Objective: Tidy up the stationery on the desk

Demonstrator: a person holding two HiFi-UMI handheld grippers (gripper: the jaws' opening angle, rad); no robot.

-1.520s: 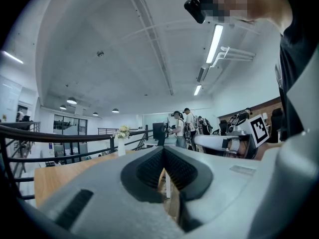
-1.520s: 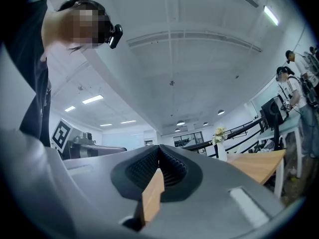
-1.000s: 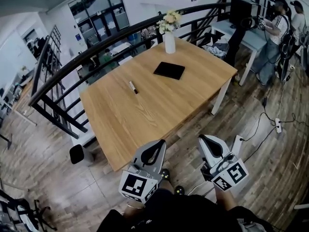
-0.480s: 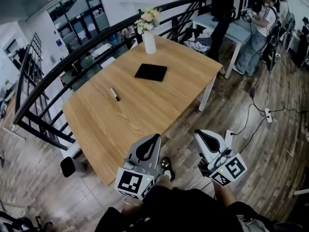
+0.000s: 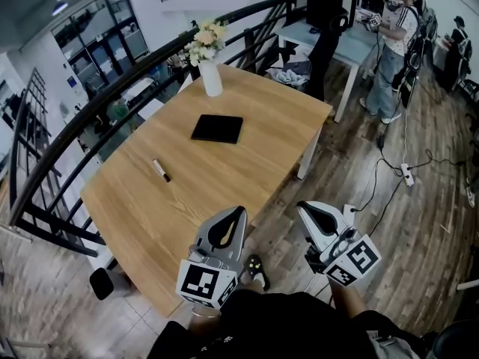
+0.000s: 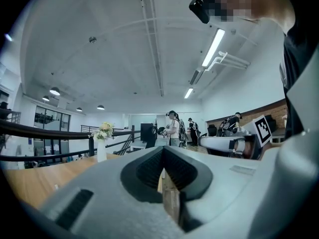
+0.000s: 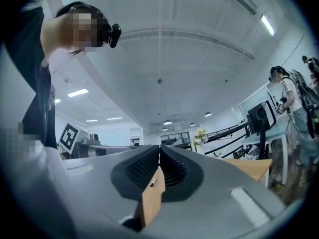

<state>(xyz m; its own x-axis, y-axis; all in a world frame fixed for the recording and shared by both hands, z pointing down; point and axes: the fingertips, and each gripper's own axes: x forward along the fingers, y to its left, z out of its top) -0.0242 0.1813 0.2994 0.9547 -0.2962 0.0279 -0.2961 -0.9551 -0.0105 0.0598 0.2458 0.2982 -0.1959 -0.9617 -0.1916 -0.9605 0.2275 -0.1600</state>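
A wooden desk (image 5: 247,163) carries a black notebook (image 5: 217,129), a dark pen with a white end (image 5: 161,170) and a white vase of flowers (image 5: 210,77). My left gripper (image 5: 239,212) hangs shut and empty just off the desk's near edge. My right gripper (image 5: 303,207) is also shut and empty, over the floor to the right of that edge. In the left gripper view the shut left gripper (image 6: 162,151) points level across the desk (image 6: 30,178) toward the vase (image 6: 101,151). The right gripper (image 7: 159,150) shows ribbed pads pressed together.
A black railing (image 5: 112,96) runs behind the desk. A second desk with a monitor (image 5: 329,6) and standing people (image 5: 393,43) are at the back right. Cables and a power strip (image 5: 408,174) lie on the wooden floor. A small dark object (image 5: 257,265) lies below the grippers.
The desk has slid left and nearer in the head view. Both shut grippers have come up to its near edge, side by side. Nothing on the desk has moved.
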